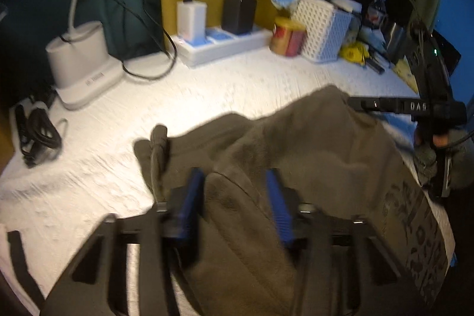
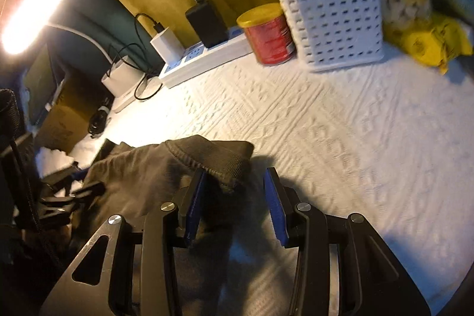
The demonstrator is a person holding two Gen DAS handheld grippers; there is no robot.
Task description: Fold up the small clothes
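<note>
The gray-brown garment [image 1: 296, 156] lies bunched on the white textured surface [image 1: 207, 91]; both the left gripper [image 1: 237, 203] and the right gripper [image 2: 234, 203] have their jaws spread, with cloth lying between them and not pinched. I think it is best to close on one layer of the hem only and lift slowly. The dark print on the cloth [image 1: 414, 242] is too blurred to read; on the right gripper's bar I read only "DAS" [image 1: 417, 106].

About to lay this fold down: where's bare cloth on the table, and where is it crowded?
Bare tablecloth lies right of the olive garment, in front of the white basket and red can. Another patch lies between garment and lamp base. Crowded: the back edge with the power strip.
</note>
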